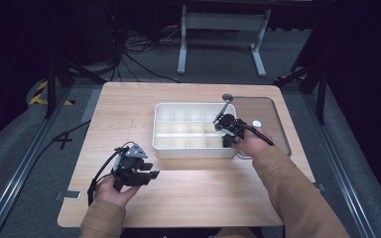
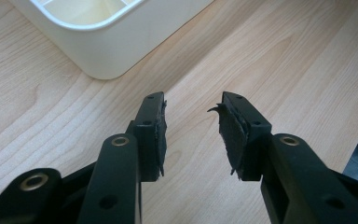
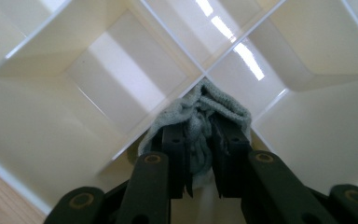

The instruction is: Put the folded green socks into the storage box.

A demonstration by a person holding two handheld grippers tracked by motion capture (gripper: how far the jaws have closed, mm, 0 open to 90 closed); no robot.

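The right gripper (image 3: pixel 199 154) is hiding most of the grey cloth (image 3: pixel 200 105) bunched over a divider of the white box (image 3: pixel 23 154); the picture's edges are cutting off the box's outer cells on every side

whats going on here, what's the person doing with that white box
A person works at a wooden table with a gripper in each hand. The right gripper is clamped on a bunched grey-green cloth and holds it down inside the white divided tray, at a spot where the dividers cross, as if wiping the compartments. The left gripper rests in front of the tray's near left corner with its jaws open and nothing between them.
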